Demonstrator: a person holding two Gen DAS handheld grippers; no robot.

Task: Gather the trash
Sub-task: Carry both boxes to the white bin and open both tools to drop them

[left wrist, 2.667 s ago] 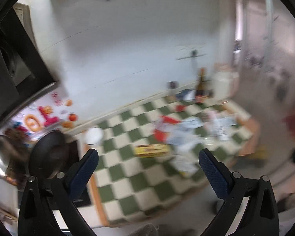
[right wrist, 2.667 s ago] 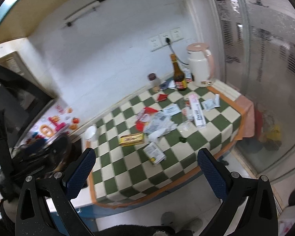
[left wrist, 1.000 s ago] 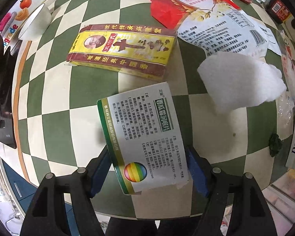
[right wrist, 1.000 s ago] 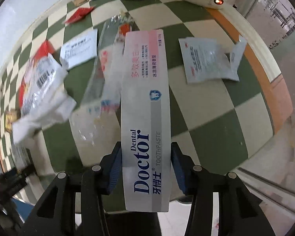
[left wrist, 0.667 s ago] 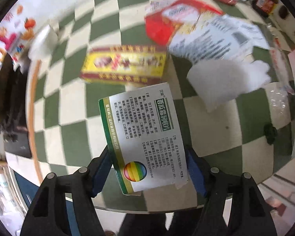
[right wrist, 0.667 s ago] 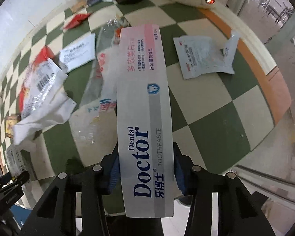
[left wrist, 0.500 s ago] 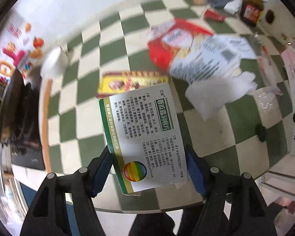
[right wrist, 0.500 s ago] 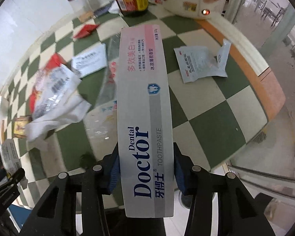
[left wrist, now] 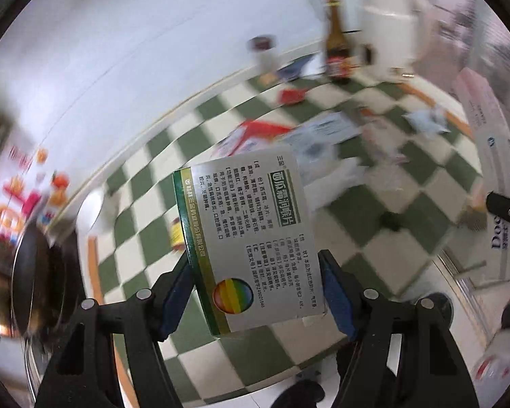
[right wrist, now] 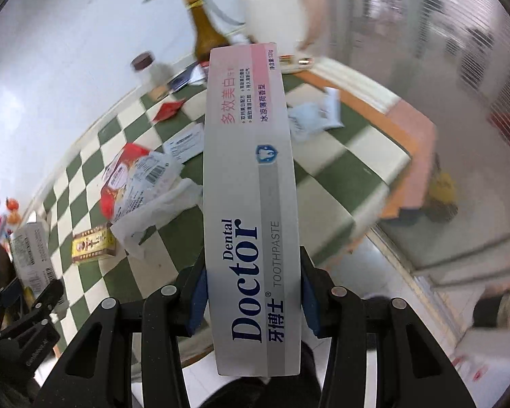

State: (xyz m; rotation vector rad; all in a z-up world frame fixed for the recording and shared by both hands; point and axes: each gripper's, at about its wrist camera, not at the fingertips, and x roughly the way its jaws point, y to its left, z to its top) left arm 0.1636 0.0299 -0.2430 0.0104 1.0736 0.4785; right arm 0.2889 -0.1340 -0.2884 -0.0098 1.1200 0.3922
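Observation:
My left gripper (left wrist: 255, 292) is shut on a grey and green medicine box (left wrist: 251, 234) and holds it well above the checkered table (left wrist: 367, 248). My right gripper (right wrist: 253, 292) is shut on a long white and pink toothpaste box (right wrist: 251, 183), also raised above the table (right wrist: 326, 200). The toothpaste box also shows at the right edge of the left wrist view (left wrist: 496, 183). The medicine box and left gripper show at the far left of the right wrist view (right wrist: 30, 255).
On the table lie a yellow box (right wrist: 93, 243), a red and white bag (right wrist: 136, 176), a white tissue (right wrist: 159, 210), paper slips and a plastic pouch (right wrist: 314, 119). A brown bottle (right wrist: 205, 37), a jar (right wrist: 149, 68) and a white kettle (right wrist: 275, 10) stand at the back. A black pan (left wrist: 37, 275) is left.
Both grippers closed on their boxes on the table, then lifted them and pulled back. The table now lies farther away and lower in both views.

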